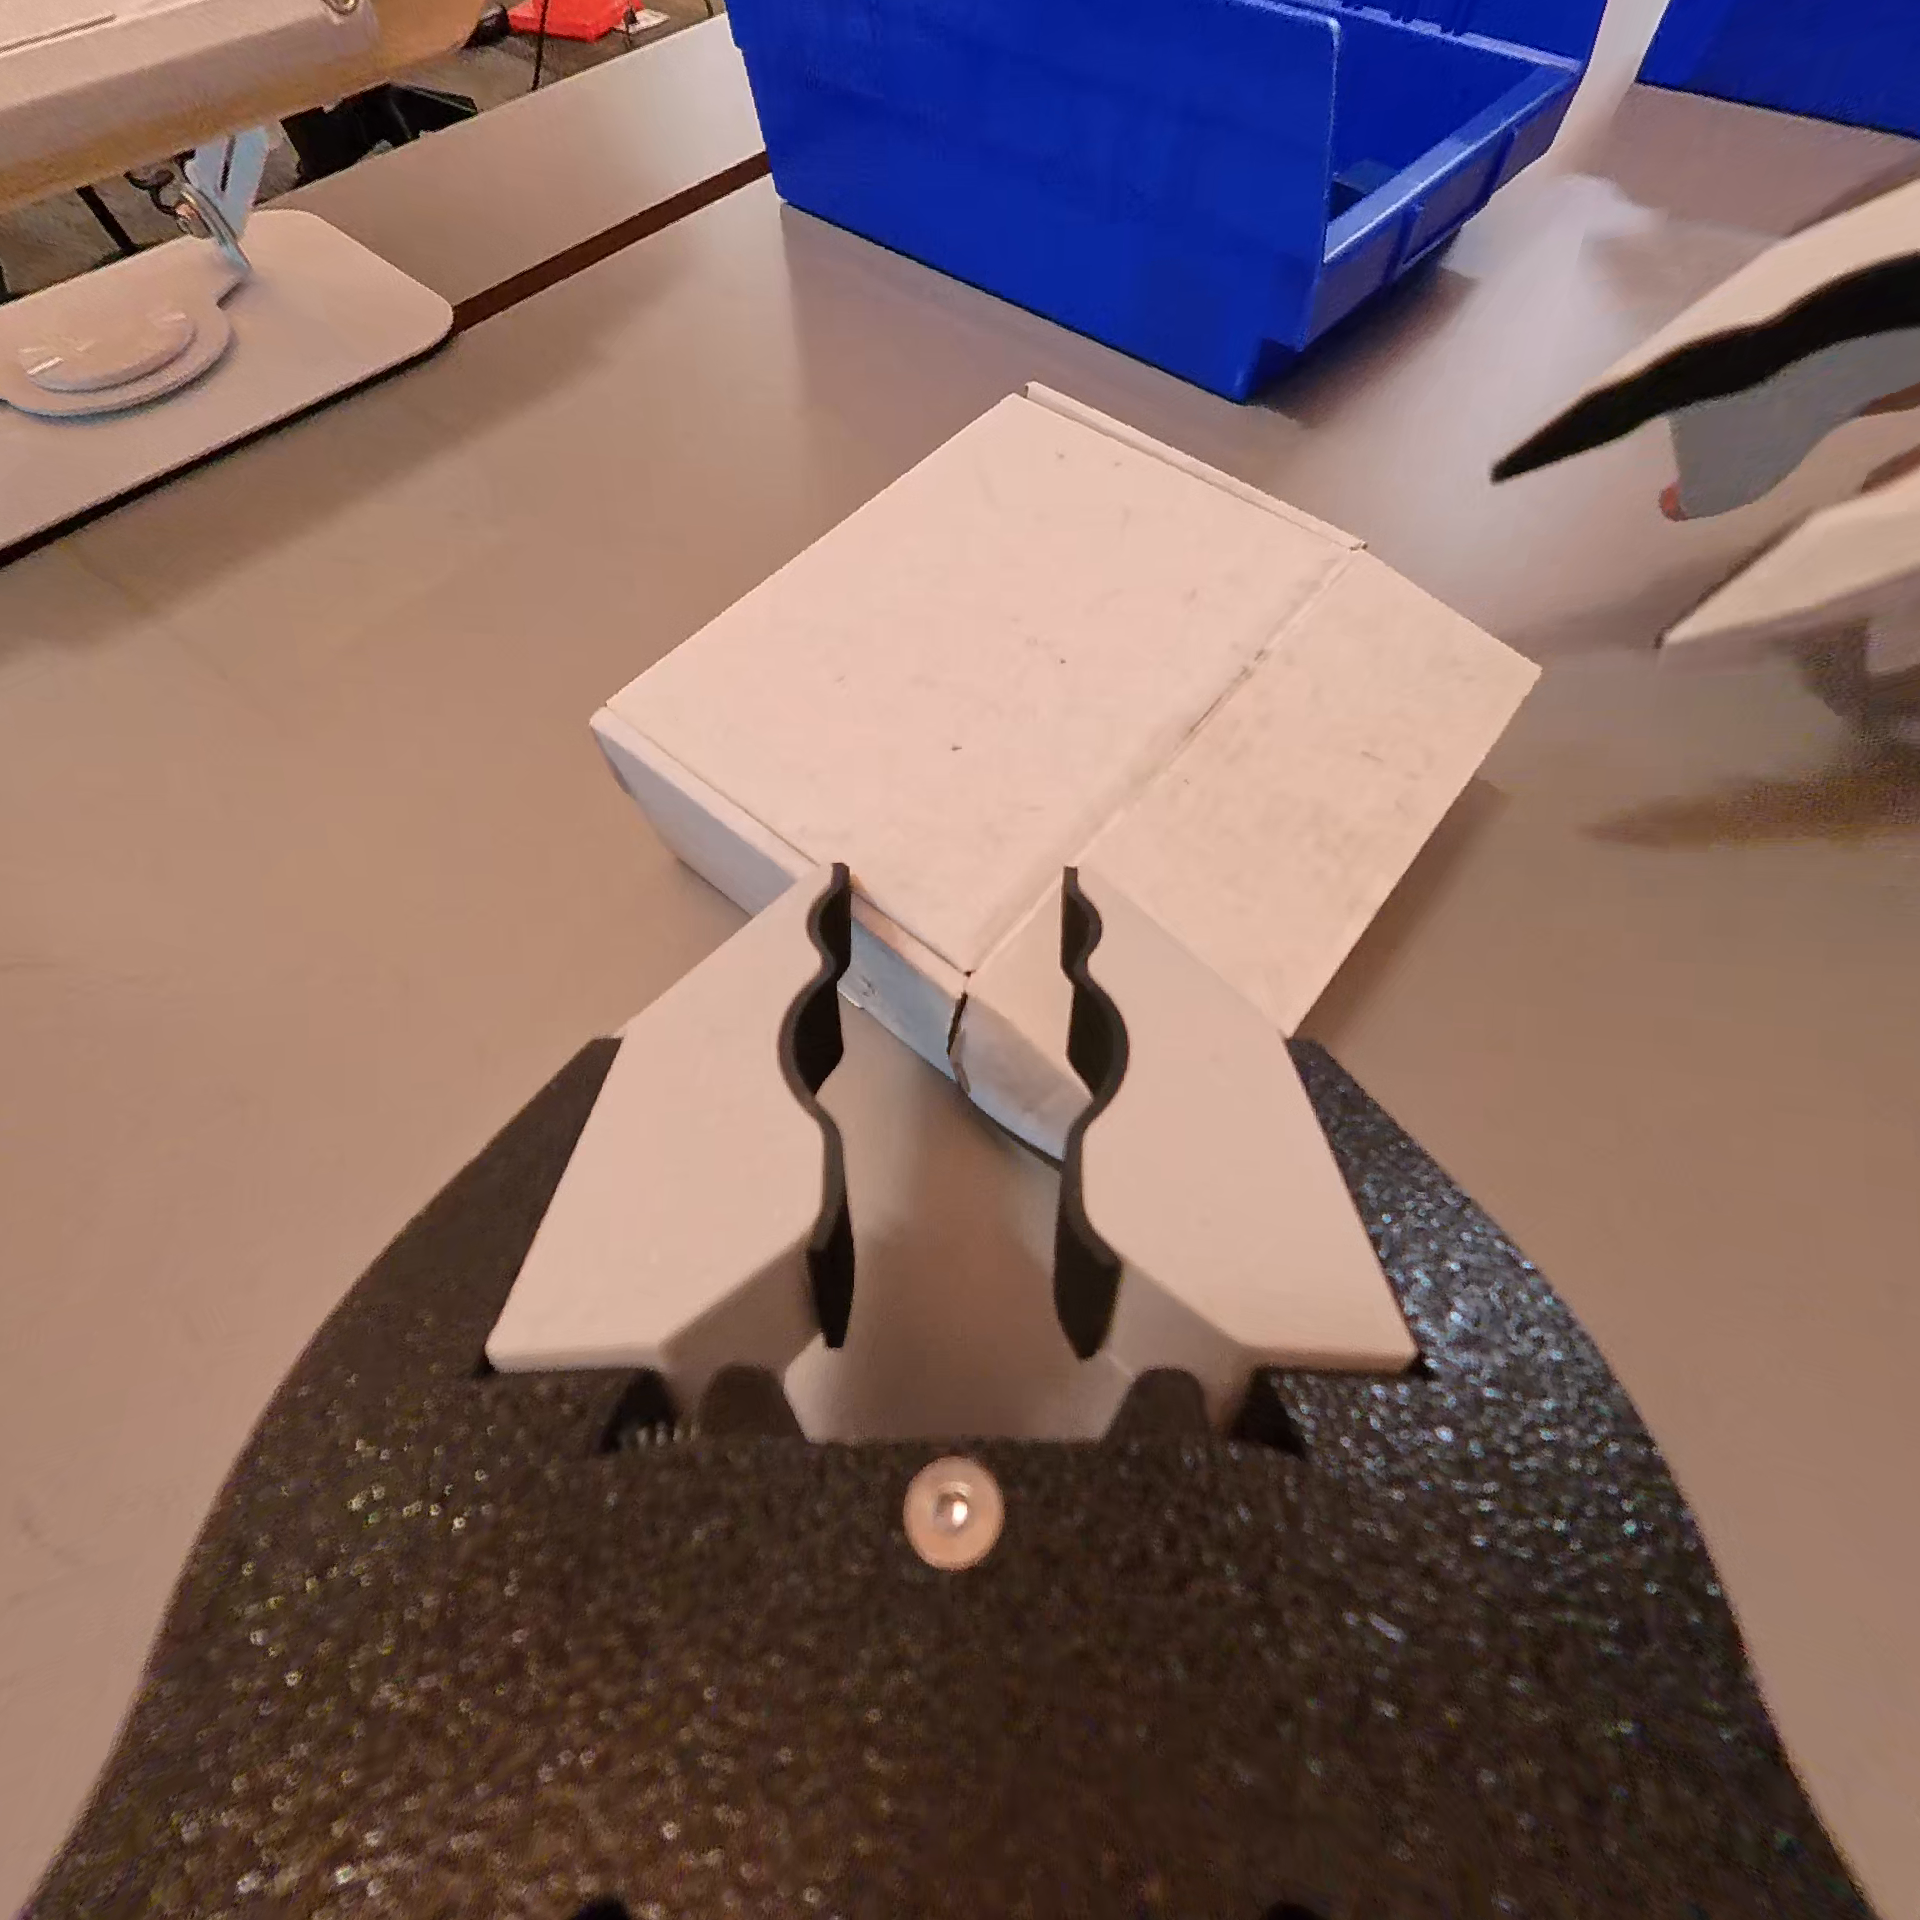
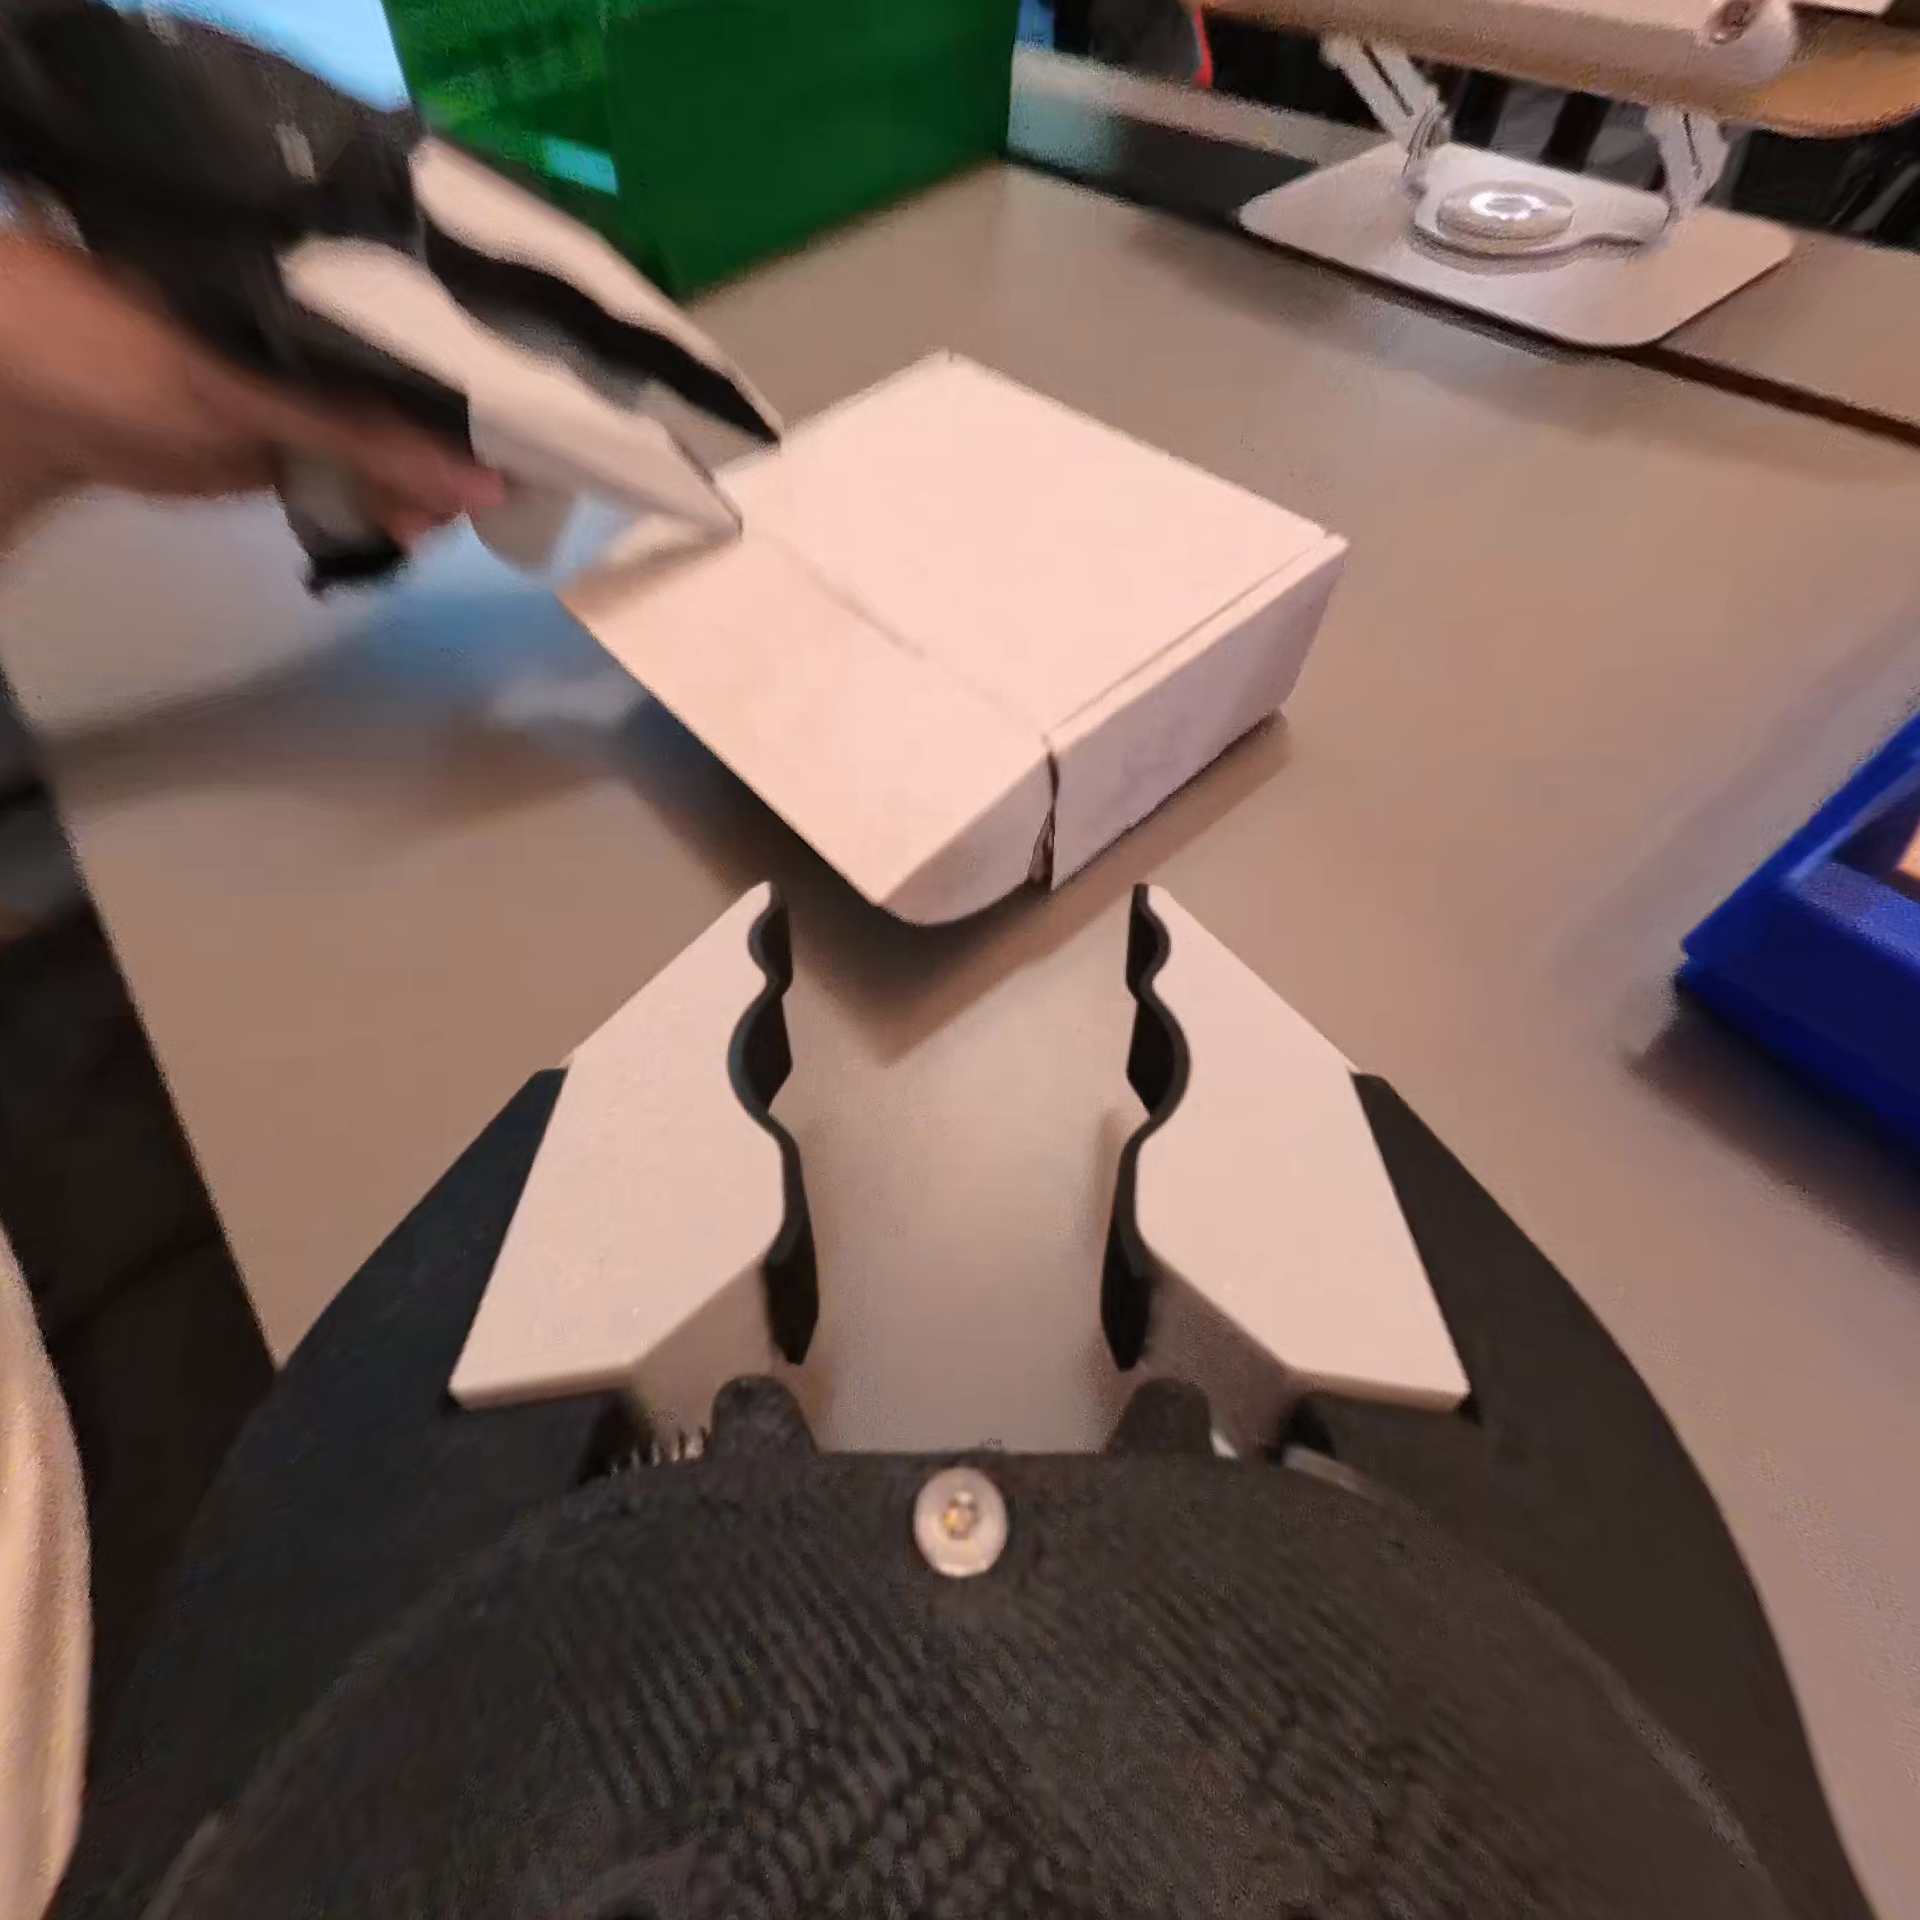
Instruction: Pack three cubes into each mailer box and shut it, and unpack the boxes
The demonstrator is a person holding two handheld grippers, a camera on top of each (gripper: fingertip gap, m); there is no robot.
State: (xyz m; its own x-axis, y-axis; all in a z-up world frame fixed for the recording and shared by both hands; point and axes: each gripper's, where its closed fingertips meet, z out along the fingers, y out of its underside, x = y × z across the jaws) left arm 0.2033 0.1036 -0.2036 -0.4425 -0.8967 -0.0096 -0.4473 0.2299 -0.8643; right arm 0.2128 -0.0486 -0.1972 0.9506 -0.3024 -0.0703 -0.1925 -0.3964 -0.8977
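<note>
Fingers of the left gripper (image 1: 956,883) stand parted in the left wrist view, gripping nothing; their tips sit at the near corner of the white mailer box (image 1: 997,675), one on each side of the corner, and whether they touch the card cannot be told. The box lies on the grey desk (image 1: 312,831) with its lid down and the front flap sticking out unfolded. Behind it, toward the far edge of the desk, stands a blue bin (image 1: 1143,177).

From the right wrist view, the right gripper (image 2: 956,904) is spread wide and empty, its tips just short of the box's (image 2: 1018,582) flap corner. The left gripper (image 2: 727,468), blurred, meets the box's far corner.
</note>
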